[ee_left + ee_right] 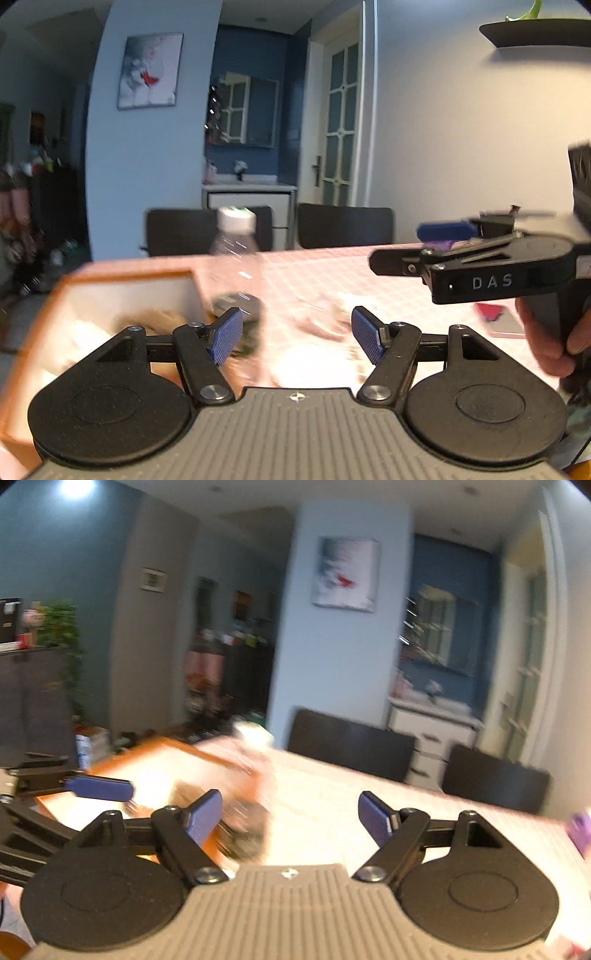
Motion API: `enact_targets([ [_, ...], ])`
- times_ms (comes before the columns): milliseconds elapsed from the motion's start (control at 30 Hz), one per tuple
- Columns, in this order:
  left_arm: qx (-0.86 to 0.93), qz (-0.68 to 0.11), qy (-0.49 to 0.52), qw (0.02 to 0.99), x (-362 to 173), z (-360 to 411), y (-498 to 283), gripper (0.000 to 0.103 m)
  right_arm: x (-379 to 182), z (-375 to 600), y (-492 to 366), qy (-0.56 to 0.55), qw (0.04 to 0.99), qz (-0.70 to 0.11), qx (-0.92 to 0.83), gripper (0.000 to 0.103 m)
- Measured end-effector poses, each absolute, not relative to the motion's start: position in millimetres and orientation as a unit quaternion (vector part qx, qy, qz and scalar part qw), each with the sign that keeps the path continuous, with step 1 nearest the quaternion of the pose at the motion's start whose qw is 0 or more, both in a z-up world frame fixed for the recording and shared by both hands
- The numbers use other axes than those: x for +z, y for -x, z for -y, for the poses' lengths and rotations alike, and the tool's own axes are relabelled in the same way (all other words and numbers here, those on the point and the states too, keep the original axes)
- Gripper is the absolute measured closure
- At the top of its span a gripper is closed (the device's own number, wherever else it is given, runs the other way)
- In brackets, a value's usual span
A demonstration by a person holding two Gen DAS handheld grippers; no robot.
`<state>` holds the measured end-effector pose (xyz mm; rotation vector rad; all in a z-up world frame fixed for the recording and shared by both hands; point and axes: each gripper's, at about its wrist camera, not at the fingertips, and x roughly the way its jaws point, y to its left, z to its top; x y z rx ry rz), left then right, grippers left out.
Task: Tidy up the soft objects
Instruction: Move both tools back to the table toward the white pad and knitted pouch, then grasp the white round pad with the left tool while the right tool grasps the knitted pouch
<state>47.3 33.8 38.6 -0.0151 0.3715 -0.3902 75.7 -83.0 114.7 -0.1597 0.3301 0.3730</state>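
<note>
- Both grippers spread wide, nothing between the jaws: left gripper at the bottom middle of its view, right gripper at the bottom middle of its own.
- Right gripper also seen from the side at the right edge of the left view, with a hand on its handle.
- Orange box at the lower left of the left view, white inside, with soft lumps already in it; too blurry to say what kind.
- Pale soft things lie on the pink table, just past the left fingertips, in the lower middle of the frame. Blurry too.
- Likely step: go for one more soft thing and drop it in the box.
- To do it well: slow down first, since both views look smeared. Come down over one lump only, pinch it in the middle, lift clear, then let go above the box, not on its wall.
- In the way: a clear bottle with a white cap stands right beside the box, middle of the left view. Easy to knock over, so best to swing around it.
- A dark lump sits at the foot of the bottle; cannot tell what.
- A red and grey flat thing lies at the lower right, under the right gripper.
- Two grippers close together, so keep them apart.
- Dark chairs stand behind the table, out of reach.
</note>
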Motion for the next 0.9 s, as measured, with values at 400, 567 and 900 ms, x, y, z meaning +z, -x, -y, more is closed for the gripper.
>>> enact_targets([
  [400, -0.177, -0.292, 0.095, 0.935, -35.0, 13.0, -98.0, 0.018, 30.1, 180.4, -88.0, -0.009, 0.954, -0.286, 0.089, 0.027],
  [567, -0.118, -0.325, 0.098, 0.933, -70.1, 22.9, -116.3, 0.016, 1.2, 186.1, -108.1, -0.022, 0.945, -0.315, 0.086, 0.033],
  [900, -0.085, -0.353, 0.117, 0.924, -92.6, 31.3, -156.9, 0.017, -41.5, 169.5, -151.1, -0.031, 0.922, -0.361, 0.134, 0.057],
])
